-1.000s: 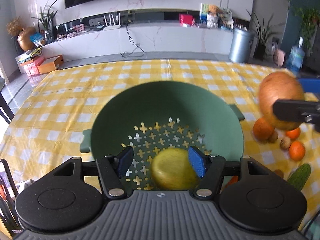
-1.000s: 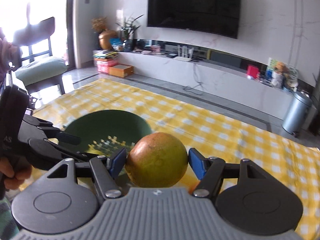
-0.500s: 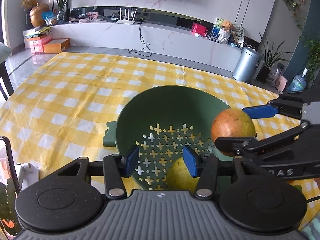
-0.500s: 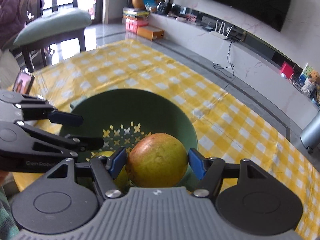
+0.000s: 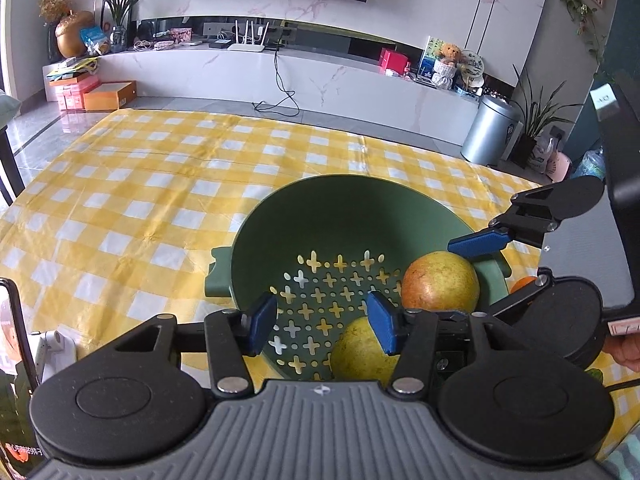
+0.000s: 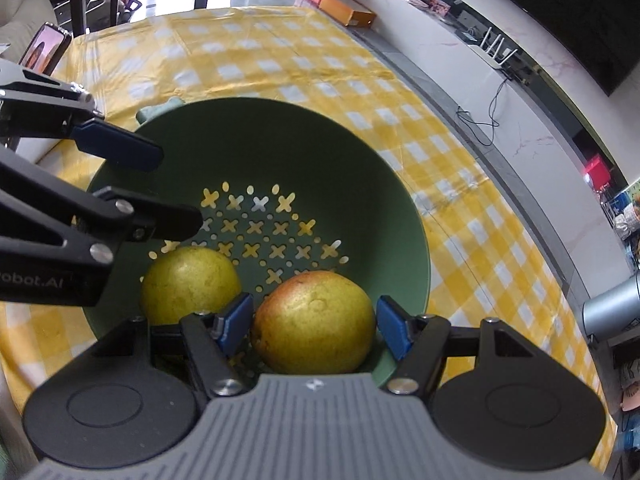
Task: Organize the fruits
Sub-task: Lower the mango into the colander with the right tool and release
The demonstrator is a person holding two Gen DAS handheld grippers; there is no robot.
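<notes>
A green colander with cross-shaped holes stands on the yellow checked tablecloth. A yellow pear lies loose on its floor. My right gripper is shut on a reddish-yellow pear, held low inside the colander against its right wall, beside the yellow one. My left gripper hovers over the colander's near left side. Its jaws are opening and nothing is between them; the yellow pear sits just below its right finger.
The tablecloth stretches wide to the left and behind the colander. An orange lies just right of the colander, behind my right gripper. A phone stands upright at the table's left edge. A person's hand grips the right tool.
My right gripper brought the reddish pear from the right, over the table, down into the colander. My left gripper drew back off the yellow pear and its jaws narrowed.
</notes>
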